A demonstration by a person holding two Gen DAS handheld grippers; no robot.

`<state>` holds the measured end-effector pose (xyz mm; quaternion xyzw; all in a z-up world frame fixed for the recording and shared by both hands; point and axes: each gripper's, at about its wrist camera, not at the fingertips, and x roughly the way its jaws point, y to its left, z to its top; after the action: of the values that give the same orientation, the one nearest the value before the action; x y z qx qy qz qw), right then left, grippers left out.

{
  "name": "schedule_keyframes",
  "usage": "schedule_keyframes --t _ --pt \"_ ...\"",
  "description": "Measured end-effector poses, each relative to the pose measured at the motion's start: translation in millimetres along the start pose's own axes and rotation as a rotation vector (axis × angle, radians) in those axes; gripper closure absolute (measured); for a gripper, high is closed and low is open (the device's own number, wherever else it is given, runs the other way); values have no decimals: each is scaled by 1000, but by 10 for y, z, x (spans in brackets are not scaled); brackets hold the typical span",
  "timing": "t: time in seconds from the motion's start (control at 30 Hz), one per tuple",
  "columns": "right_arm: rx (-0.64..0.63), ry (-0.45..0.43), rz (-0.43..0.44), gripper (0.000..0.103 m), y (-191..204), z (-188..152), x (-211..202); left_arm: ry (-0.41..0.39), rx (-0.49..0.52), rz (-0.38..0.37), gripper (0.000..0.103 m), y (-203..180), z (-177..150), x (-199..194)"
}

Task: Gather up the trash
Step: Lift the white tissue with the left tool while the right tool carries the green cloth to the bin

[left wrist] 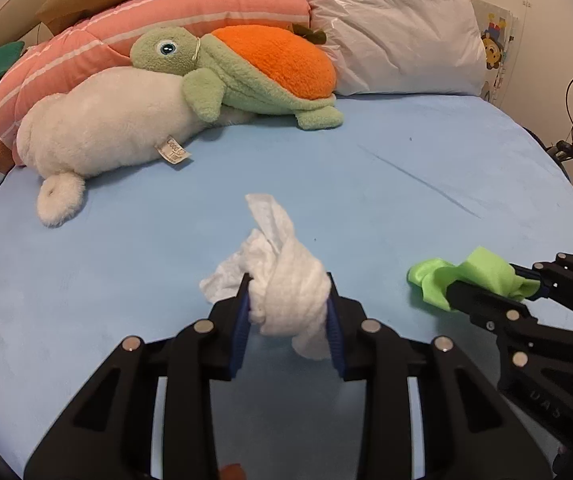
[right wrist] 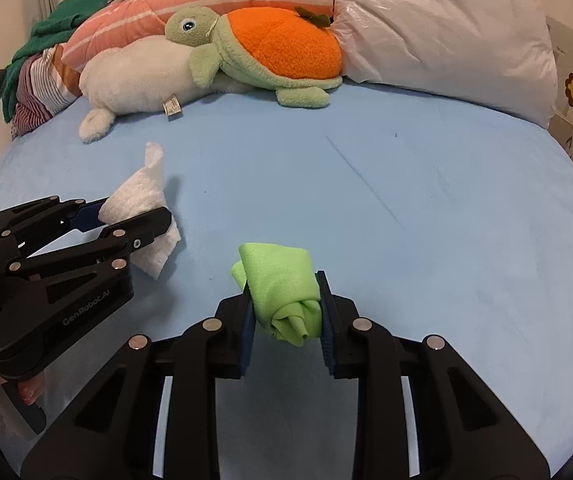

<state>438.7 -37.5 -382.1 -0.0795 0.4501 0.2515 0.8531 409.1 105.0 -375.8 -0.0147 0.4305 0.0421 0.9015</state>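
left gripper [left wrist: 289, 312] clamped on a crumpled white tissue [left wrist: 282, 280], blue pads pressing both sides of the wad, loose ends sticking out toward the plush turtle [left wrist: 242, 76] and down past the pads. right gripper [right wrist: 284, 312] clamped on a scrunched green cloth [right wrist: 282, 284], pads tight on both sides. both bundles sit on the blue bed sheet [left wrist: 366, 184], on the near side of the sheet from the turtle, well apart from it. tissue is left of the green cloth, the two near each other but not touching.

turtle has an orange shell and lies at the far edge of the sheet, resting partly on a white plush toy [left wrist: 106, 124] with a sewn tag. behind the turtle a pink striped pillow [left wrist: 190, 8]; right of the turtle a white pillow in a plastic cover [left wrist: 398, 28]. far left of the turtle a green garment [right wrist: 58, 24] on a striped fabric pile [right wrist: 42, 88].
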Motion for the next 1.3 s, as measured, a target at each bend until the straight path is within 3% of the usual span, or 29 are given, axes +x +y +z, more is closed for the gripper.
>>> schedule_keyframes --t 0.4,0.67,1.0,1.3 --pt "-37 -74 49 78 299 200 -540 -64 -36 -1 70 141 -109 -882" --pt "-75 -122 138 78 831 272 -1068 -126 -76 75 70 515 -277 -1769" --pt "-264 -207 274 78 2219 281 -1856 -217 -177 226 70 1253 -725 -3063" --pt "-428 -267 425 78 3503 65 -2549 -257 -275 413 70 1836 -1328 -4155"
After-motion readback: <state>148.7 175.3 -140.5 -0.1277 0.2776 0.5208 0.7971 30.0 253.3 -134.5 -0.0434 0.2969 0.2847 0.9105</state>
